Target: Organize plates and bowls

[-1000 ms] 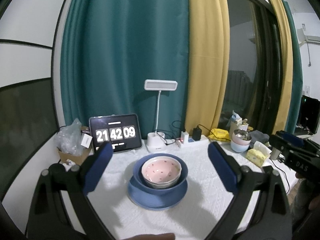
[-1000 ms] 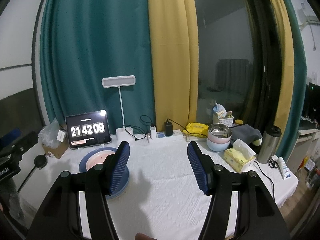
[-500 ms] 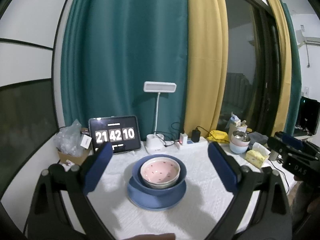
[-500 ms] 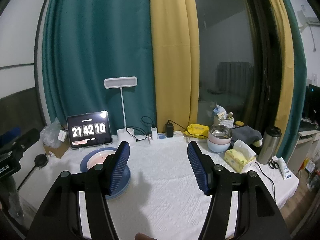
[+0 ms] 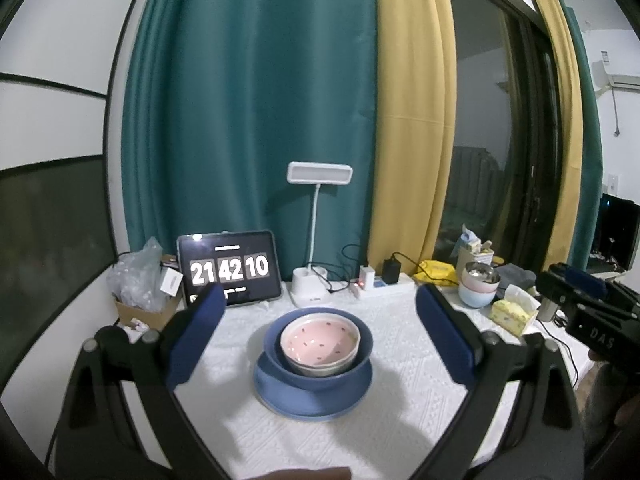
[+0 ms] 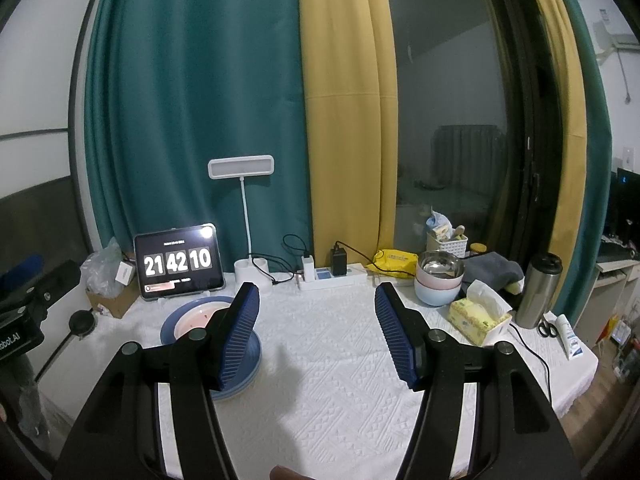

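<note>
A pink bowl with red specks (image 5: 319, 344) sits nested inside a dark blue bowl (image 5: 288, 364), which rests on a blue plate (image 5: 280, 394) on the white tablecloth. My left gripper (image 5: 320, 300) hangs open in front of this stack, its blue pads wide on either side and apart from it. In the right wrist view the same stack (image 6: 182, 322) lies at the left, partly hidden behind my left finger. My right gripper (image 6: 318, 300) is open over bare cloth with nothing between its pads. A second stack of bowls (image 6: 438, 284), a metal one on top, stands at the back right.
Along the back stand a tablet clock (image 6: 178, 262), a white desk lamp (image 6: 242, 168), a power strip (image 6: 332, 278) with cables, and a cardboard box with plastic bags (image 5: 140, 292). A tissue box (image 6: 478, 320), a steel tumbler (image 6: 540, 290) and scissors (image 6: 546, 328) are at the right.
The clock on the tablet has ticked from 09 to 10. Both grippers and the dishes stay where they were.
</note>
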`<control>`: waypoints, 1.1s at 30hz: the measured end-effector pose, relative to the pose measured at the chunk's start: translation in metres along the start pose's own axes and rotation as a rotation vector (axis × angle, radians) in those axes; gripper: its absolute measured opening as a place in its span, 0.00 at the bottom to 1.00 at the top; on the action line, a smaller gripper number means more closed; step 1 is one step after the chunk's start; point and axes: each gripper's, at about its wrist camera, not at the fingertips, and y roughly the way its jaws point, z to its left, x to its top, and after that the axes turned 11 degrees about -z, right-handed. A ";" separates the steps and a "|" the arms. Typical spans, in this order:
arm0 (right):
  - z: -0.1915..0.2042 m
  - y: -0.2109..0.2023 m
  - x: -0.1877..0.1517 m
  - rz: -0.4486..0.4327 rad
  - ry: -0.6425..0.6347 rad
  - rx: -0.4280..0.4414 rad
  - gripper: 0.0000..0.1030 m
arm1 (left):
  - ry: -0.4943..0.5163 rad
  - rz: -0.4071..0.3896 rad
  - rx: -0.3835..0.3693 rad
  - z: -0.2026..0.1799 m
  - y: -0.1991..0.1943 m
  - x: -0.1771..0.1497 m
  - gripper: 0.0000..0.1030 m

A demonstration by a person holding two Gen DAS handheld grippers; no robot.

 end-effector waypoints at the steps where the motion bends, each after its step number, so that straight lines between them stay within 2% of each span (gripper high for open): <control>1: -0.001 0.002 0.000 0.000 -0.002 0.001 0.62 | 0.000 0.001 0.000 0.000 0.000 0.000 0.94; 33: 0.000 0.001 -0.001 0.001 0.001 0.001 0.62 | 0.003 0.003 -0.002 -0.002 0.001 -0.002 0.94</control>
